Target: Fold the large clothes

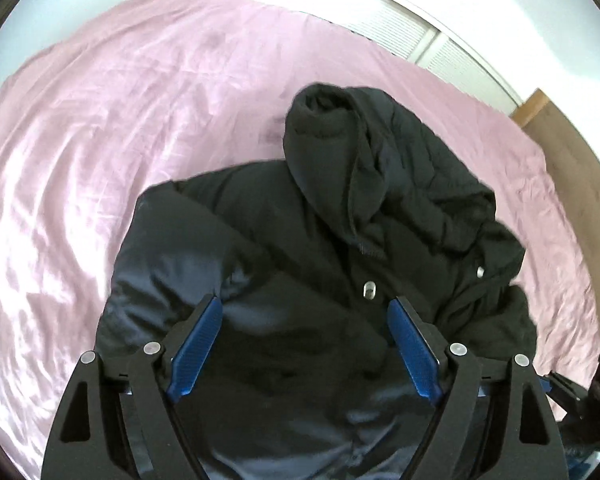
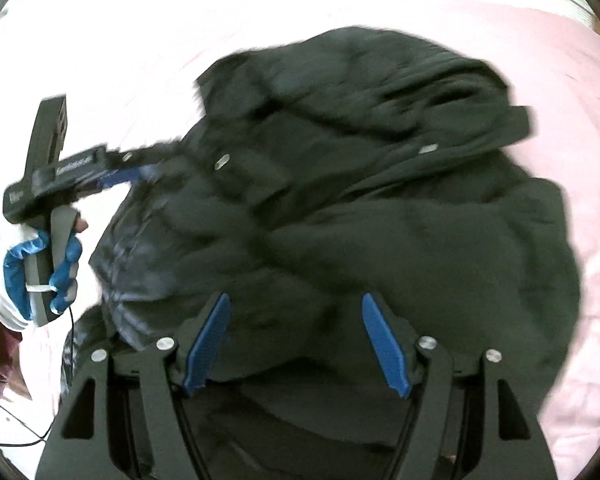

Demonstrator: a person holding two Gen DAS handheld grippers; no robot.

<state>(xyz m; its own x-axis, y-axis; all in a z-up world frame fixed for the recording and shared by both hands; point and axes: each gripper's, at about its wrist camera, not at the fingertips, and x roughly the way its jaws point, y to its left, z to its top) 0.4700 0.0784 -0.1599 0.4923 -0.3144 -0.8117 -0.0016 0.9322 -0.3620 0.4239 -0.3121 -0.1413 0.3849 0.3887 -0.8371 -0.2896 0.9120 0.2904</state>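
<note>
Jacket [image 1: 320, 280], one black padded garment with hood bunched at its far end and two metal snaps visible, lies heaped on a pink bedsheet [image 1: 140, 120] in the left wrist view, its near hem cut off behind the left gripper [image 1: 305, 312], whose two blue-padded fingers [image 1: 198, 344] hover spread wide above the fabric, holding nothing. From the right wrist view, motion-blurred and overexposed at top, the right gripper [image 2: 296, 312] hangs equally wide over the jacket [image 2: 380, 200], while a blue-and-white gloved hand [image 2: 40, 264] grips the other tool's handle at left.
</note>
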